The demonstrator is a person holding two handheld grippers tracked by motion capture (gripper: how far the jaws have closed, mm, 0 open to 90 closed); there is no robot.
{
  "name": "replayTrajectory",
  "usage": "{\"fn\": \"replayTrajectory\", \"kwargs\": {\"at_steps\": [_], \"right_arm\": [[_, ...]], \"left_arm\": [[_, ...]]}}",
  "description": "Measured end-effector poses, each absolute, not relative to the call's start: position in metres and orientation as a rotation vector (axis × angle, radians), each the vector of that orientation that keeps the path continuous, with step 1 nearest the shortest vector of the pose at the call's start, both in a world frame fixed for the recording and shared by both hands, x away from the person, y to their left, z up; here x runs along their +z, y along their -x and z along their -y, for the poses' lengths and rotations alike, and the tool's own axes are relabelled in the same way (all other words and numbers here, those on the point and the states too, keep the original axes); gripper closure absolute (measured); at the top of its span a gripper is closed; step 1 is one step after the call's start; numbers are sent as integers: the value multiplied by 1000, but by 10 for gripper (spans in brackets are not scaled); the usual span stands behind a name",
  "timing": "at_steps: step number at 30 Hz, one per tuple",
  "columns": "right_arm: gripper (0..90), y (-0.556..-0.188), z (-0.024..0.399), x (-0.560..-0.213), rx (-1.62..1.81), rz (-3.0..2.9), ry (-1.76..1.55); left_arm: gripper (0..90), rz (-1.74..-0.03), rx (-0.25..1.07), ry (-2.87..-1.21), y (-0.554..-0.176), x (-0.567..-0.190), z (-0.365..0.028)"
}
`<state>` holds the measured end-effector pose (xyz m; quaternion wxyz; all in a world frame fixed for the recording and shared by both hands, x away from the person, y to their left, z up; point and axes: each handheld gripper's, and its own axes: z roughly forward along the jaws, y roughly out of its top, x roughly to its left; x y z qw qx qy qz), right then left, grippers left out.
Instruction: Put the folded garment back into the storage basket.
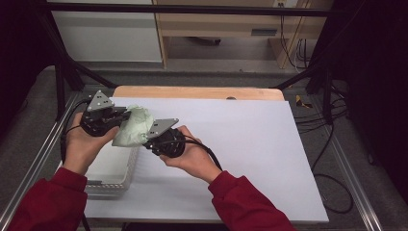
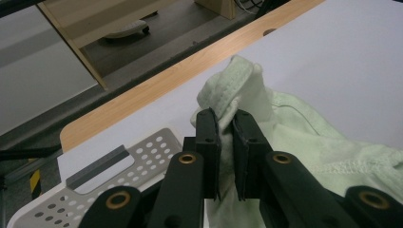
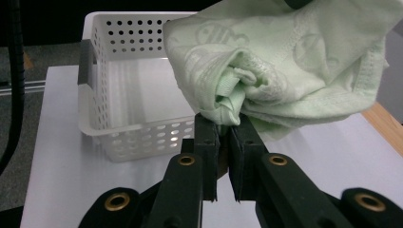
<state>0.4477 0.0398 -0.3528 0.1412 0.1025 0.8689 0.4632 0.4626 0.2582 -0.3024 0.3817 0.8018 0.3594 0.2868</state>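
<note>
Over the white basket (image 1: 115,168) at the table's (image 1: 250,144) left edge, I hold the pale green cloth (image 1: 134,127) aloft. Left gripper (image 1: 118,115) and right gripper (image 1: 150,139) both pinch it tight, basket rim just beneath.

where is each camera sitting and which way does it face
High view: above the person's side, looking forward and down on the table; forearms, hands, left claw, right claw.
Left gripper view: rides the left claw, looking along its jaws at the pale green cloth.
Right gripper view: rides the right claw, facing the cloth and white basket.
Shared: all show the cloth and the basket.
</note>
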Motion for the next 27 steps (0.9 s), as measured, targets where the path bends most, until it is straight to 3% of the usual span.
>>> {"fn": "replayTrajectory", "kwargs": {"at_steps": [27], "right_arm": [[837,-457,-66,-353,1342,-2517,-274]], "left_arm": [[821,-953,751,-2027,-464,-299,-276]]}}
